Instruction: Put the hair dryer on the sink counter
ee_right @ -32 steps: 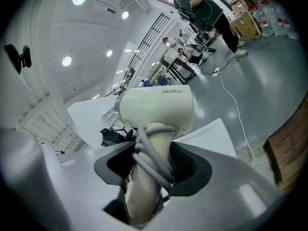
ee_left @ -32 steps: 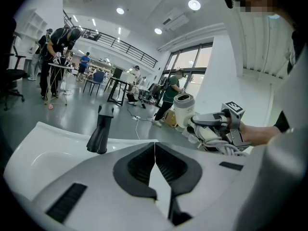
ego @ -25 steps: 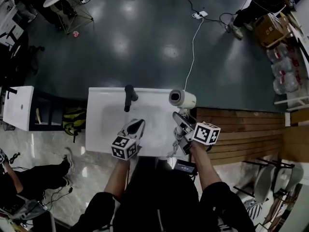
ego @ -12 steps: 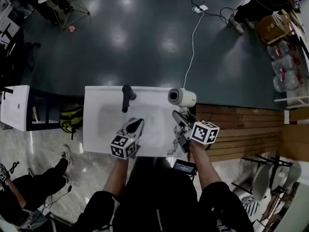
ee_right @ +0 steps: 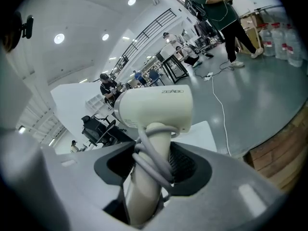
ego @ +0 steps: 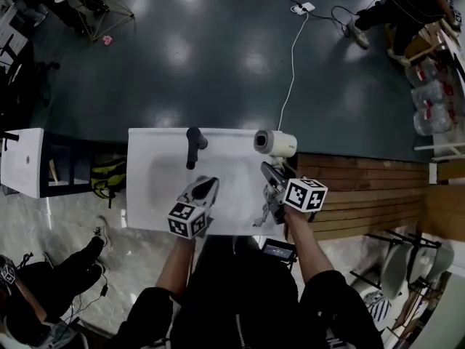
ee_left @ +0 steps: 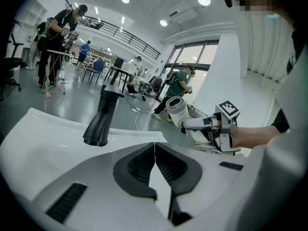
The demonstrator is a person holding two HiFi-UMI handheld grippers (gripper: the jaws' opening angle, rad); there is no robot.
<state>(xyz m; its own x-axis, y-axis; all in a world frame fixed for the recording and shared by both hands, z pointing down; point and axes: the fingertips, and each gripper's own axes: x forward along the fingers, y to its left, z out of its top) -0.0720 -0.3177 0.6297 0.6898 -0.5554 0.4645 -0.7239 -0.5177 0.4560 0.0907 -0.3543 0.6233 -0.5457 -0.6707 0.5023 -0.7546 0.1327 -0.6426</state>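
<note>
Right gripper view: right gripper [ee_right: 153,174], wide, clamps hair dryer [ee_right: 154,107]; left gripper [ee_left: 155,153] closed, empty. Near sink counter's [ego: 156,158] 2 o'clock corner, dryer could topple off.

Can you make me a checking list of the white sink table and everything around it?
Surface: white sink counter.
Job's things: hair dryer, held at the counter's far right corner; whether it touches, cannot tell.
Clutter: nothing seen besides the black faucet.
Tools: left tool shut, empty; right tool shut on the hair dryer's handle.
Cables: grey cord wound round the handle; white cable on the floor, running to a power strip.
Surroundings: wooden platform right, backpack left, people around.
</note>
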